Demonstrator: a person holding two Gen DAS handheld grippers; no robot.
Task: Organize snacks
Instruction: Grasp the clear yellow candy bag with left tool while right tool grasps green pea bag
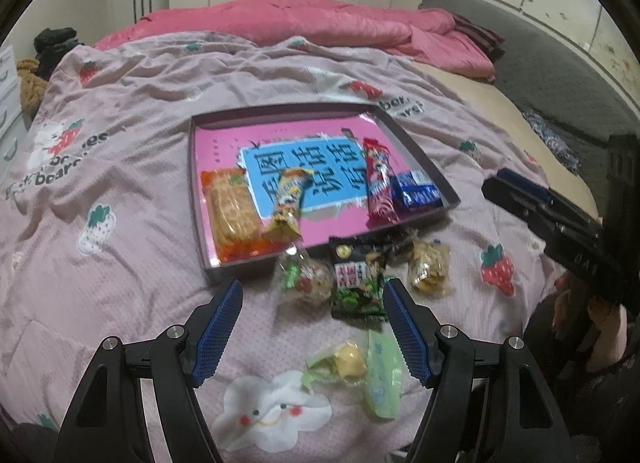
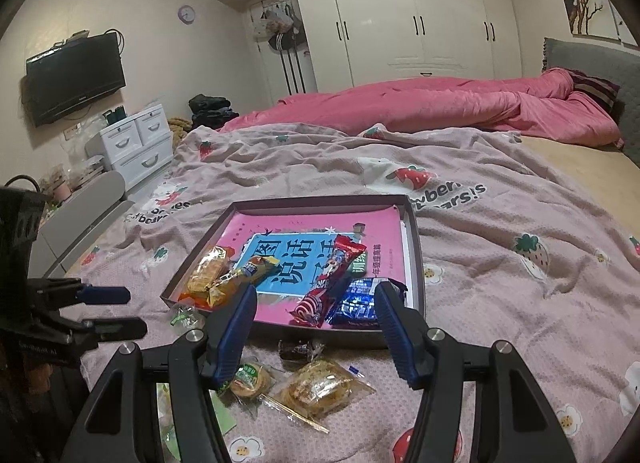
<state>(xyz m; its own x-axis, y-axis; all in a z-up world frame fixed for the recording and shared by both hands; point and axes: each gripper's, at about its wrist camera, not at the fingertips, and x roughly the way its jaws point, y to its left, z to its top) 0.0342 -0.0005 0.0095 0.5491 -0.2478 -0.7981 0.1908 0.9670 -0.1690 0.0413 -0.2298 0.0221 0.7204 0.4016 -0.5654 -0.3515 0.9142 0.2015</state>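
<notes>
Dusty pink bedspread [image 1: 152,191] showing a printed pattern of red strawberries, white bears and black lettering. On it, the shallow tray [image 1: 416,143] is showing a grey-brown rim around a bright pink liner [image 1: 224,143] bearing a sky-blue panel with dark characters. Inside the tray: an orange cracker pack [image 1: 230,211], a yellow-brown bar [image 1: 288,203], a red bar [image 1: 380,183] and a blue-and-white packet [image 1: 416,191]. Just outside the tray's near rim, a black-and-green packet [image 1: 356,283] is lying. Behind the tray, a plain rose-pink quilt [image 2: 420,107]. Both grippers' finger pads [image 2: 236,331] are showing dark blue on black frames.
</notes>
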